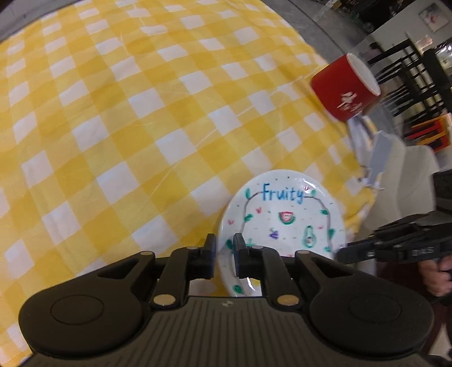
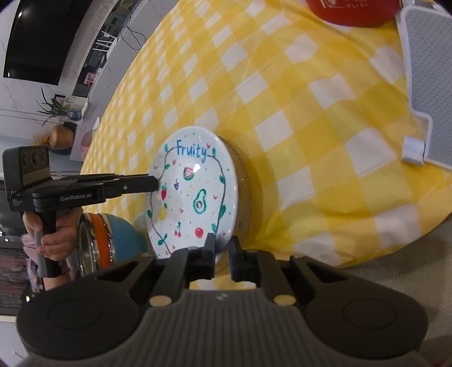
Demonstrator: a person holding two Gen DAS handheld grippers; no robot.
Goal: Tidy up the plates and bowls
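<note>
A white plate with "Fruity" and fruit drawings [image 1: 285, 223] [image 2: 195, 194] is held between both grippers above the yellow checked tablecloth [image 1: 127, 118]. My left gripper [image 1: 224, 251] is shut on the plate's rim; it also shows from the side in the right wrist view [image 2: 152, 183]. My right gripper [image 2: 223, 248] is shut on the opposite rim; it shows at the right edge of the left wrist view [image 1: 341, 254]. A round cork mat [image 2: 244, 186] lies under the plate. A red bowl [image 1: 344, 90] [image 2: 353, 11] stands on the table beyond.
A grey and white dish rack piece [image 2: 426, 84] [image 1: 380, 158] lies at the table's edge near the red bowl. A blue bowl with orange and metal rims [image 2: 113, 240] sits beside the plate. Black chairs [image 1: 409, 73] stand beyond the table.
</note>
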